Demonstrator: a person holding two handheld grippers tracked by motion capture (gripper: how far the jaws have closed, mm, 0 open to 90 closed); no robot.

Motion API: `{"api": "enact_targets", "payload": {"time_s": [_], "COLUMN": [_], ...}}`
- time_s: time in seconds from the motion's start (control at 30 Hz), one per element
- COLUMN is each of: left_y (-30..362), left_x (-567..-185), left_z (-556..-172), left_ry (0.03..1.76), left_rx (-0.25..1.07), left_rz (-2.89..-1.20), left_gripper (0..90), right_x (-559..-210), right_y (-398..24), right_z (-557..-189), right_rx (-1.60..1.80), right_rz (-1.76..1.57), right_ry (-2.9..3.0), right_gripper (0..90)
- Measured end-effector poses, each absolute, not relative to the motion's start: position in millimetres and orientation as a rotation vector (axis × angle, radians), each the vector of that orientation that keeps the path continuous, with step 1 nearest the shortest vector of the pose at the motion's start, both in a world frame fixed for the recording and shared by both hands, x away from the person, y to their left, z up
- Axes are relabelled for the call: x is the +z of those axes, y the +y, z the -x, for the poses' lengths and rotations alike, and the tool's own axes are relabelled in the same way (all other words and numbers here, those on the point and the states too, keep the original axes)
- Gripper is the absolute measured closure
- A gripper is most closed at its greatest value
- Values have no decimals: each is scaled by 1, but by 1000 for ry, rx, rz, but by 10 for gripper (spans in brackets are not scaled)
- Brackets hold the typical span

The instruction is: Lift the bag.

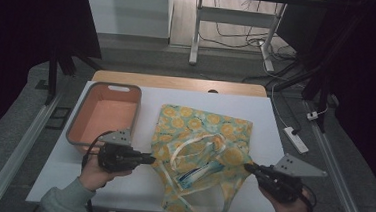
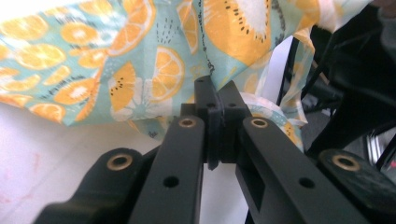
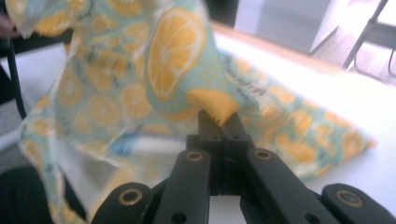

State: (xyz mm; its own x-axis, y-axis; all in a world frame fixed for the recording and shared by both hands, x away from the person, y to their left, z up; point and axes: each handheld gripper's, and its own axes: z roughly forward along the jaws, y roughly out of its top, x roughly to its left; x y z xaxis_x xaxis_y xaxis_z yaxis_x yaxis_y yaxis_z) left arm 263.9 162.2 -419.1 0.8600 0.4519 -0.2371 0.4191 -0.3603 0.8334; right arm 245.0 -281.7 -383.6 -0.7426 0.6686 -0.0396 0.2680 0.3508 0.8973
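The left tongs (image 1: pixel 150 159) are pinching the left edge of the orange-print tote bag (image 1: pixel 201 137), which is lying mid-tabletop (image 1: pixel 274 127) beside the pink bin (image 1: pixel 106 114); the right tongs (image 1: pixel 247 167) are clamping its right edge. Gripping looks done; lifting and placing seem left.

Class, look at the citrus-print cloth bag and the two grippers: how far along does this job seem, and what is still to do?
Done: both edges look gripped. The left gripper is shut on the cloth bag at its left edge, and the right gripper is shut on its right edge.
In hand: the near part of the bag hangs lifted between them, while the far part lies on the white table.
Left: probably spreading or folding it, perhaps into the pink bin.
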Motion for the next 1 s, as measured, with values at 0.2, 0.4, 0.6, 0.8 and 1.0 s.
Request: {"api": "enact_targets", "payload": {"time_s": [0.2,0.4,0.6,0.8,1.0], "left_y": [173,181,185,195,198], "left_x": [-392,-368,-352,-327,-310], "left_z": [-268,-275,-282,-280,-282], "left_ry": [622,627,629,612,611], "left_rx": [99,159,202,257,338], "left_rz": [-1923,-1852,-1804,-1744,-1740], "left_gripper": [898,898,898,898,898], "right_x": [-353,-322,-306,-286,-265], "right_y": [-278,-266,-264,-268,-269], "right_z": [-268,-287,-308,-313,-321], "right_rx": [1410,1456,1505,1580,1591], "right_rz": [-795,-762,-784,-780,-777], "right_ry": [2154,2082,2015,1928,1865], "right_gripper": [900,900,900,900,900]}}
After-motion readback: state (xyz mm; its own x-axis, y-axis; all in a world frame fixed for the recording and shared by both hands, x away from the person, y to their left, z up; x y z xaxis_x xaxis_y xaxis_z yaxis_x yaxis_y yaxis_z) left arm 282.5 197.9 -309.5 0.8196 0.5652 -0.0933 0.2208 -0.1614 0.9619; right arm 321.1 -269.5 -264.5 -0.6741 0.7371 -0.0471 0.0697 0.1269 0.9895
